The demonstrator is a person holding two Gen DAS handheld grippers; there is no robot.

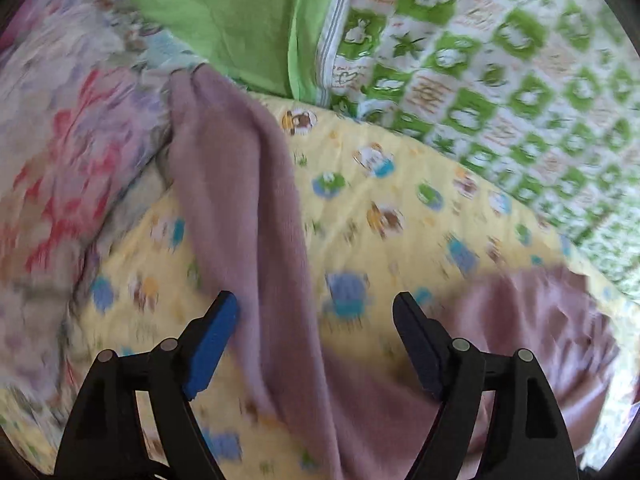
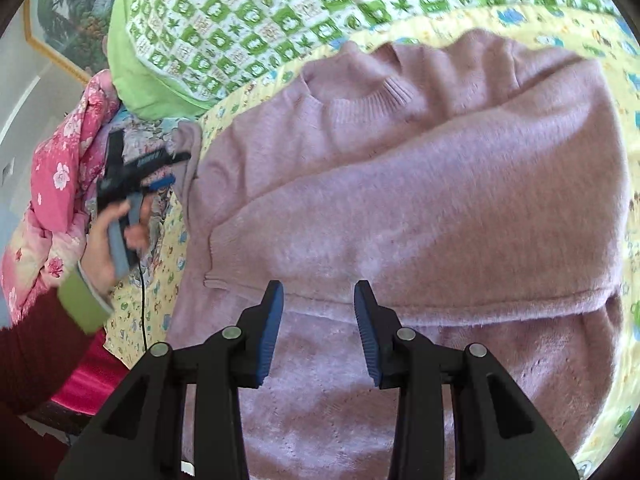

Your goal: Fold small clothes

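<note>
While the pink sweater point(image 2: 400, 200) lies spread over the yellow cartoon-print sheet point(image 2: 160, 280) of the bed, one sleeve is folded across its chest, and the ribbed collar point(image 2: 360, 100) points toward the green checked quilt point(image 2: 260, 20) at the far edge of the bed. The right gripper point(image 2: 319, 328) hovers over the lower body of the sweater, near the folded sleeve's lower seam; its jaws are parted with only knit showing between them and nothing pinched. In the right wrist view the left gripper point(image 2: 160, 168) shows near the left edge of the bed, held in the person's left hand point(image 2: 108, 240) above a dark red sleeve with a green cuff, just beside the sweater's other sleeve point(image 1: 240, 200). The left wrist view is blurred, but it shows that sleeve stretched long over the yellow sheet, running from between the parted jaws up toward a flowered quilt point(image 1: 60, 160) at the left side of the bed. The left gripper's jaws are spread wide; the sleeve passes between the blue pads point(image 1: 212, 344) close to the left one, and neither pad presses on it. A pink flowered blanket point(image 2: 52, 184) is bunched beyond the left edge of the bed, and a framed picture point(image 2: 72, 12) hangs on the wall behind it
</note>
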